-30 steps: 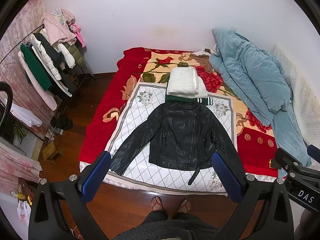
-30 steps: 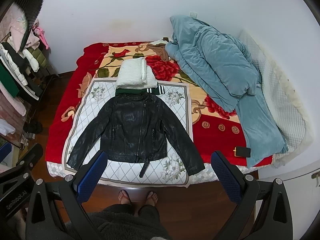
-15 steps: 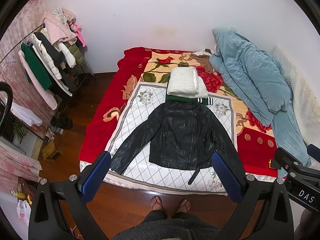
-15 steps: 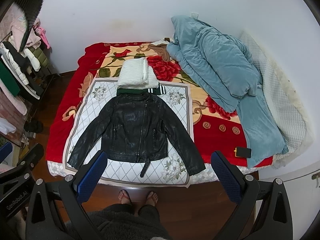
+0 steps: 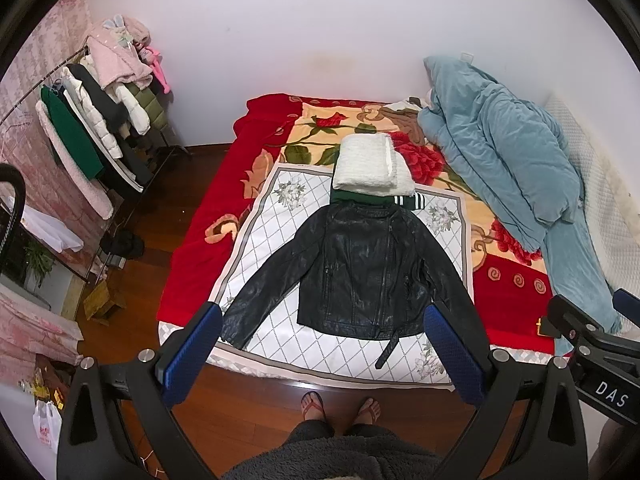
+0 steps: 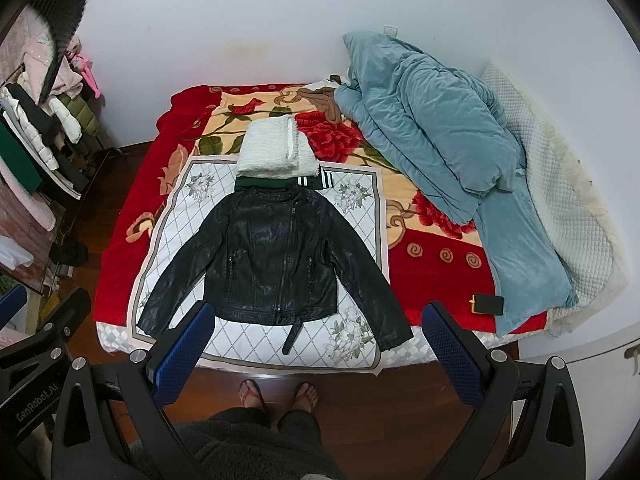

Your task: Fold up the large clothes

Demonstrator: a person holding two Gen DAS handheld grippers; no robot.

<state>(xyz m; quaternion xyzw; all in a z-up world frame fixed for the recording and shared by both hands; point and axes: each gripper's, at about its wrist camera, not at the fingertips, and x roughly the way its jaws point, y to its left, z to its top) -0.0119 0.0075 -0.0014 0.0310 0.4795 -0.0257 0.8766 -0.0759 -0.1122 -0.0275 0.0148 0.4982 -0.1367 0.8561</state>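
Observation:
A black leather jacket (image 5: 360,268) lies flat and face up on a white patterned sheet (image 5: 272,216) at the foot of the bed, sleeves spread out to both sides; it also shows in the right wrist view (image 6: 272,264). My left gripper (image 5: 324,348) is open and empty, held high above the bed's near edge. My right gripper (image 6: 320,344) is open and empty too, at the same height. Both are well short of the jacket.
Folded white and green garments (image 5: 370,170) are stacked beyond the jacket's collar. A blue quilt (image 6: 436,152) fills the bed's right side, with a black phone (image 6: 488,304) near it. A clothes rack (image 5: 96,132) stands at left. The person's feet (image 5: 340,406) are on the wood floor.
Almost nothing: the view has shifted very slightly. The jacket lies as before and both grippers stay open.

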